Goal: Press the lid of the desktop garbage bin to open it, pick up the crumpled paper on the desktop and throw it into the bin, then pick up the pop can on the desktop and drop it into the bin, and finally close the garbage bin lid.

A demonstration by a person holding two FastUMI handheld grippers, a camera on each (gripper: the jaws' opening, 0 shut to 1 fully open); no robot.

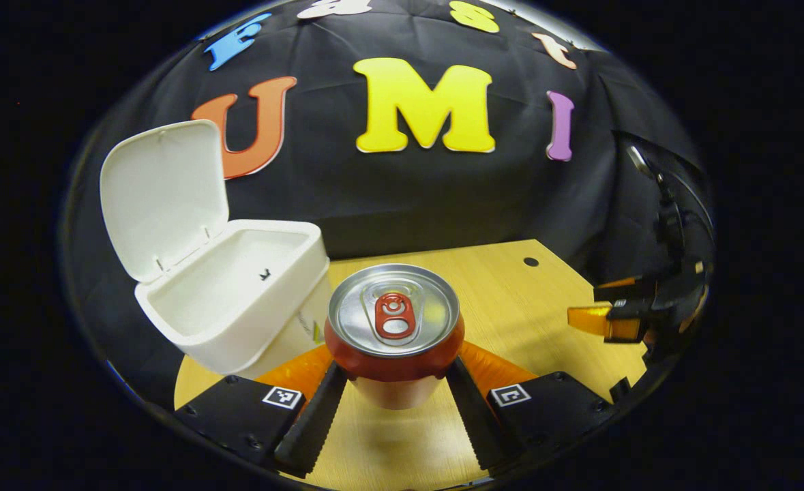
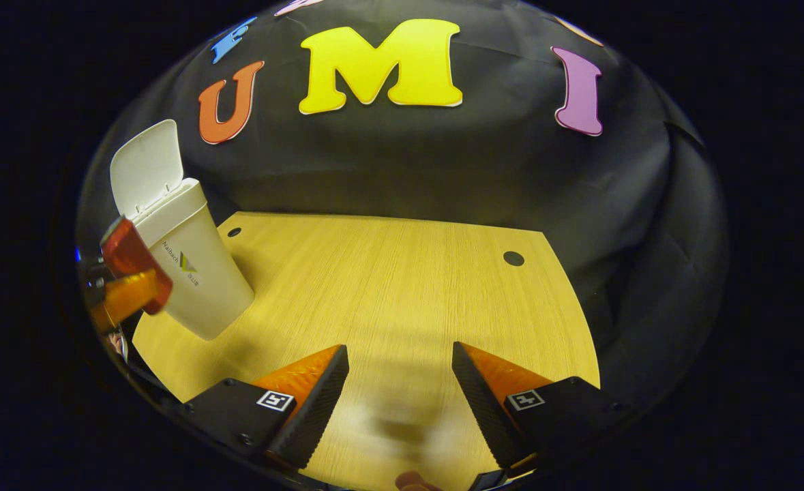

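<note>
My left gripper (image 1: 397, 368) is shut on the red pop can (image 1: 393, 320), both fingers pressing on its sides. The can is upright, silver top and red tab facing me, held above the wooden table (image 1: 511, 300) just right of the bin's rim. The white garbage bin (image 1: 238, 307) stands at the left with its lid (image 1: 163, 191) swung up and open. In the right gripper view the bin (image 2: 197, 273) is at the far left with the can (image 2: 125, 252) beside it. My right gripper (image 2: 400, 389) is open over bare table (image 2: 388, 286), holding nothing.
The right gripper (image 1: 620, 317) is seen at the far right edge of the table in the left gripper view. The tabletop has small round holes (image 2: 513, 258) near its back edge. Black cloth walls close the booth behind and at the sides.
</note>
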